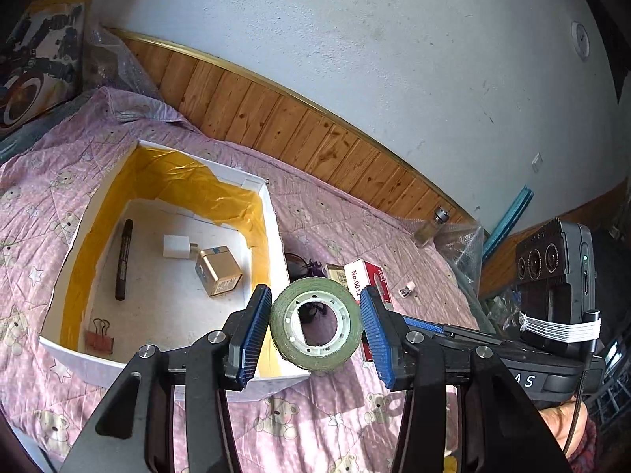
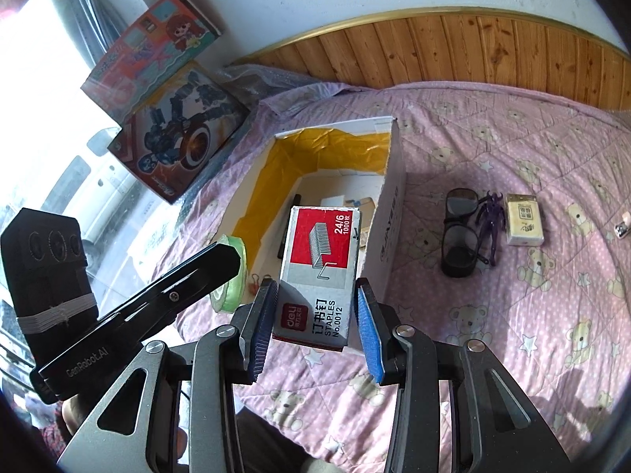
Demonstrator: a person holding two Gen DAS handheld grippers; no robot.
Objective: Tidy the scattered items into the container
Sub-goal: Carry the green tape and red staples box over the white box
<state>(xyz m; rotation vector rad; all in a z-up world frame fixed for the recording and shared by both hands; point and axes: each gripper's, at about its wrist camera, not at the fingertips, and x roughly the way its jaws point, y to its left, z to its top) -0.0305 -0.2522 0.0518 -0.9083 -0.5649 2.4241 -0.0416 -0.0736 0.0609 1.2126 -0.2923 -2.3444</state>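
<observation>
Tape roll (image 1: pixel 315 325) clamped between blue pads of left gripper (image 1: pixel 315 329), pads pressed on opposite edges of the outer band, open core facing the camera. Held above the near-right corner of the container (image 1: pixel 272 213), straddling its rim; judged a short shift to the left puts it fully over the floor.

Staple box (image 2: pixel 321 272) clamped in right gripper (image 2: pixel 315 329), pads on its two long side faces near the lower end. Long axis running straight ahead along the fingers, far end already reaching over the container's near wall in the right wrist view. Judged only a small forward advance needed before release.

Both loads off the quilt (image 1: pixel 331 213) and close together at the same corner; left gripper body crossing in from the left in the right wrist view. Contact between the two on lowering looks possible; one at a time safer.

Already inside: black marker (image 1: pixel 123 260), white cube (image 1: pixel 175 246), gold cube (image 1: pixel 219 272), binder clip (image 1: pixel 99 339).

Left out on the quilt, to the right of the container and nearer the right hand: glasses (image 2: pixel 459 232), purple figure (image 2: pixel 491 216), small cream box (image 2: pixel 524 218), tiny clip-like item (image 2: pixel 622 226).
</observation>
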